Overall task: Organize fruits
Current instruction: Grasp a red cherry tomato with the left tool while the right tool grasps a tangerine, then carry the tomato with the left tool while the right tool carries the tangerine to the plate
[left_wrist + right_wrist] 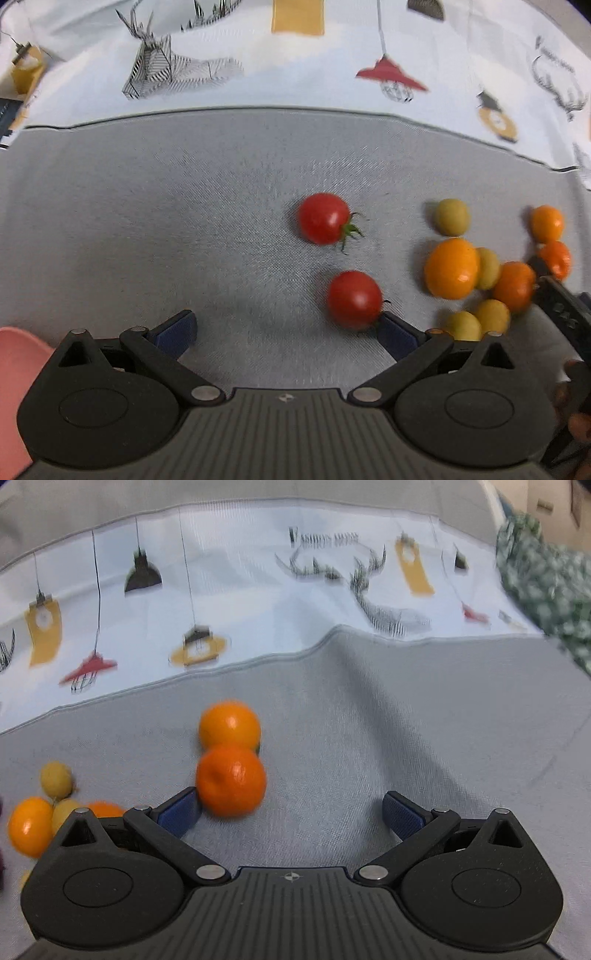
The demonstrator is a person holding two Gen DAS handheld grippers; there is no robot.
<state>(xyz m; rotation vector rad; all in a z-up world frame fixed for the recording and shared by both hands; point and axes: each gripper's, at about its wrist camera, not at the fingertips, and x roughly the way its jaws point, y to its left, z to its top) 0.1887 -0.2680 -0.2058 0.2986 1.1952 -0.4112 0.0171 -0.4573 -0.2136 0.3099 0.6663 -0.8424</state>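
Pink dish (14,373), contents out of view. Left gripper (286,332) fingers apart beside cherry tomato (354,299); right gripper (291,812) apart, possibly touching mandarin (231,781). Lettering illegible.

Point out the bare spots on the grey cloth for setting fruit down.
Left view: grey cloth is bare left of the two red tomatoes. Right view: bare right of the two oranges. The orange and yellow-green fruit cluster is crowded.
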